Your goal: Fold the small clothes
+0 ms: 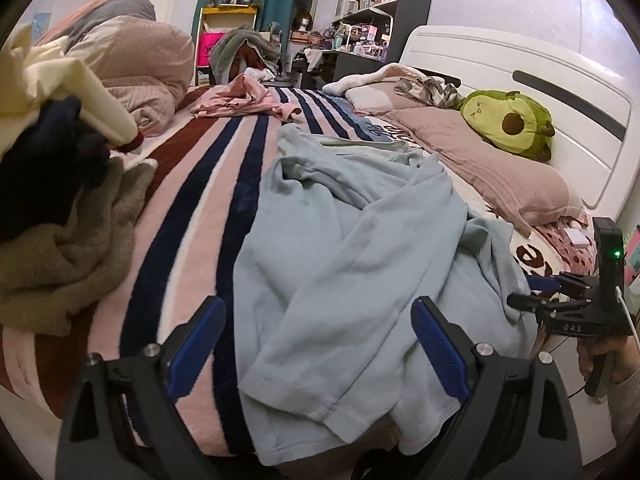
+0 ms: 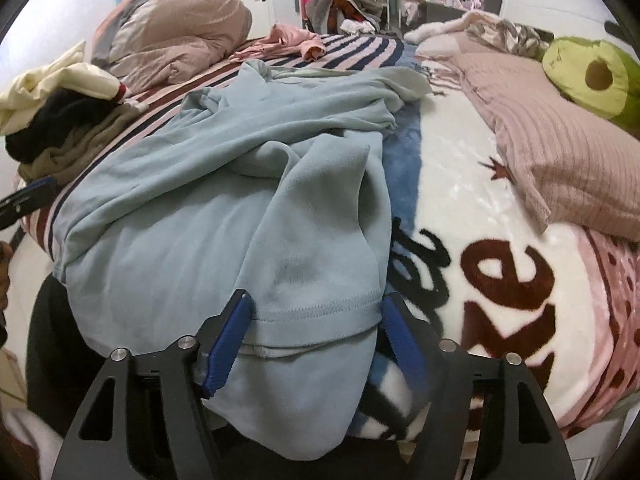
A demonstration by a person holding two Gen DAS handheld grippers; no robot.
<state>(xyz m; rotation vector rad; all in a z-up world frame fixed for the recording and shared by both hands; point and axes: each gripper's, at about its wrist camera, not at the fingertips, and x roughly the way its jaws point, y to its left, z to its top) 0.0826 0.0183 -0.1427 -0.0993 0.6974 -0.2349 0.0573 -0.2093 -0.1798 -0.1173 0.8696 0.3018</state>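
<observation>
A crumpled light blue garment (image 1: 352, 264) lies on the striped blanket (image 1: 192, 208), its hem hanging over the near bed edge. My left gripper (image 1: 320, 344) is open, its blue pads on either side of the garment's lower left hem, not touching it. My right gripper (image 2: 316, 332) is open, its pads straddling the hemmed end of a sleeve or leg (image 2: 316, 312) of the same garment (image 2: 224, 184). The right gripper also shows at the right edge of the left wrist view (image 1: 536, 292).
A pile of cream, black and olive clothes (image 1: 60, 200) sits at the left. A pink garment (image 1: 248, 100) lies farther back. Pink pillows (image 1: 492, 160), an avocado plush (image 1: 508, 124) and the white headboard (image 1: 520, 64) are at the right. A bunched duvet (image 1: 140, 68) is at the back left.
</observation>
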